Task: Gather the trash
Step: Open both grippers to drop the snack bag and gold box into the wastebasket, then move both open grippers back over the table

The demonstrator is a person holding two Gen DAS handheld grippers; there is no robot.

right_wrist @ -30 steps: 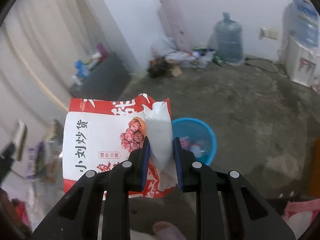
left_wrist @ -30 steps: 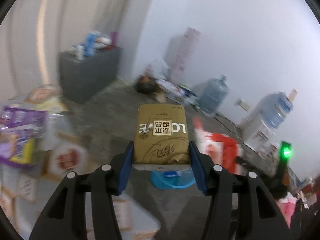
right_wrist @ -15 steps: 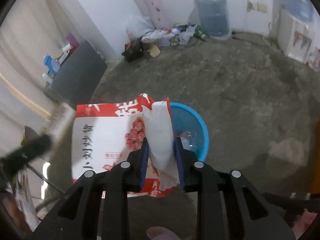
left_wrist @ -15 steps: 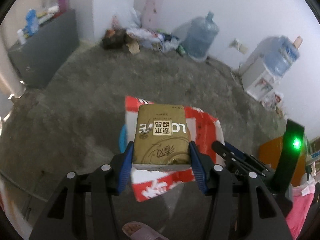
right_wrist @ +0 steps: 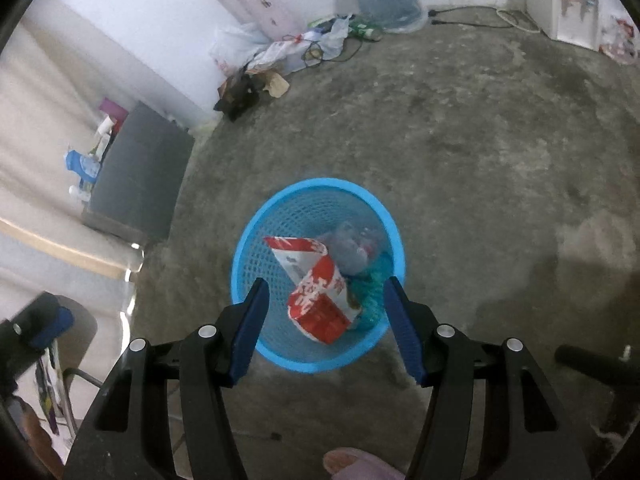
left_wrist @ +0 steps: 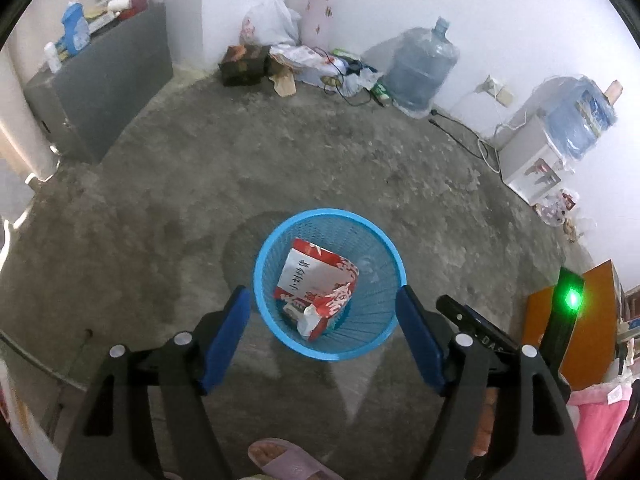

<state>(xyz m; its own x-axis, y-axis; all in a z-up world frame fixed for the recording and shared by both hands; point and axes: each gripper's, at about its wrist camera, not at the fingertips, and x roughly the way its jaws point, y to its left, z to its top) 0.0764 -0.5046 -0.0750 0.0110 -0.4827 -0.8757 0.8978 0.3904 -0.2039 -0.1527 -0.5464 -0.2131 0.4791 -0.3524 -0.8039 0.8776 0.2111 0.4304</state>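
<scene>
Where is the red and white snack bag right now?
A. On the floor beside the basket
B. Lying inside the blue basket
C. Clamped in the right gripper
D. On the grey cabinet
B: the red and white snack bag lies inside the blue mesh basket, and both the left gripper and the right gripper stand open with nothing between their pads.

The blue basket mouth is left unobstructed from above, its well partly filled by a red-and-white bag; bare concrete floor surrounds it, clutter being confined to the walls.
</scene>
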